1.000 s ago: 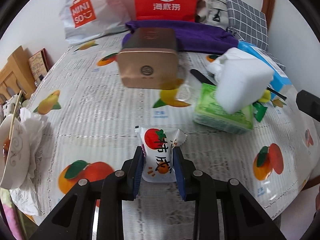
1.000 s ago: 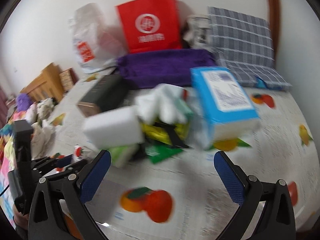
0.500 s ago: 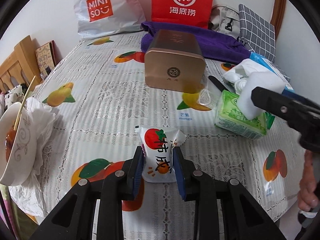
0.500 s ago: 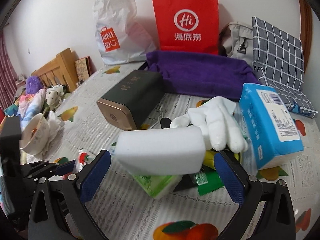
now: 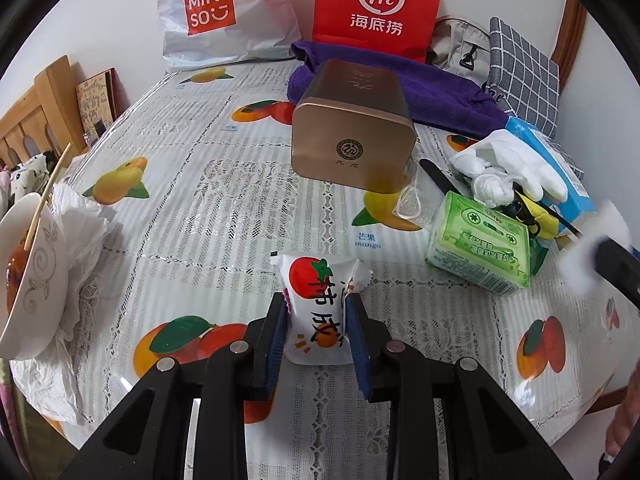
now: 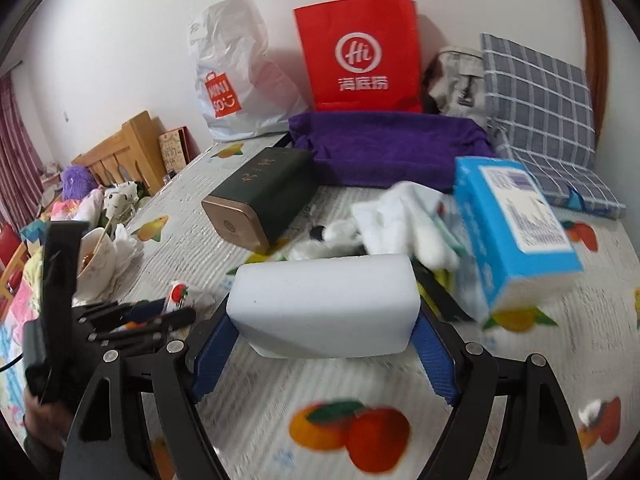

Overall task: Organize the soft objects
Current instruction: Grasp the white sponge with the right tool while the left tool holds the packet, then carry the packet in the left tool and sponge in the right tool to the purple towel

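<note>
Right wrist view, white sponge (image 6: 324,304) between closing right tongs (image 6: 322,356) pads

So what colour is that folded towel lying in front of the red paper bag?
The folded towel is deep purple, plain with no pattern; the right wrist view shows it best.

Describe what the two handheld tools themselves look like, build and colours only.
Both match. The left tool and the right tool each have glossy black plastic linkage arms with cut-out slots and round silver pivot screws, ending in two flat fingers faced with textured dark blue pads. No cable, marking or sleeve can be made out.
</note>
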A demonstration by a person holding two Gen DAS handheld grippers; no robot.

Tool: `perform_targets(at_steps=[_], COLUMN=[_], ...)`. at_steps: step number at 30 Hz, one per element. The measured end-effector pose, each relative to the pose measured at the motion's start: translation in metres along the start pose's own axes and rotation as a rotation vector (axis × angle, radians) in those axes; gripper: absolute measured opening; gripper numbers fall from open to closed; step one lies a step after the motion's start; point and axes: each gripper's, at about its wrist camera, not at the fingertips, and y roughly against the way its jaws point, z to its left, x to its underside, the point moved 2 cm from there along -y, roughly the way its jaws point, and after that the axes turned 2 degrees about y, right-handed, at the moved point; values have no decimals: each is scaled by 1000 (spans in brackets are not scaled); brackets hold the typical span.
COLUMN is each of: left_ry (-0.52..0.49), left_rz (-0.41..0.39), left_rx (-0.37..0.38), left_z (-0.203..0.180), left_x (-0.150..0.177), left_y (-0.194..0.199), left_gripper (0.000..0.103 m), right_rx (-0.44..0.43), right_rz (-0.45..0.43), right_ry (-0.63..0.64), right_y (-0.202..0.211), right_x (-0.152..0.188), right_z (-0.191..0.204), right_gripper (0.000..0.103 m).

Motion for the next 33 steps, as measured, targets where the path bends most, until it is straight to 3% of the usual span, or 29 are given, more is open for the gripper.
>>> perform_targets(at_steps=[4, 14, 21, 26, 33], left_ry=[3, 14, 0, -14, -21], left_rz=[1, -22, -49, -67, -88], left_rx=[-15, -52, -53, -54, -64], left_z=[-3, -15, -31, -40, -46], left_x=[-1, -16, -37, -56, -93], left_y=[4, 24, 41, 48, 52], left_gripper=[28, 28, 28, 28, 28], right_rx=[25, 219, 236, 229, 186], right_rz=[-18, 32, 90, 65, -12], right_ry=[-38, -171, -228, -214, -180], right_y=[24, 37, 29, 40, 55], right_x=[14, 52, 65, 52, -1], right_z=[-26, -118, -152, -153, -143], right_gripper=[82, 82, 82, 82, 82])
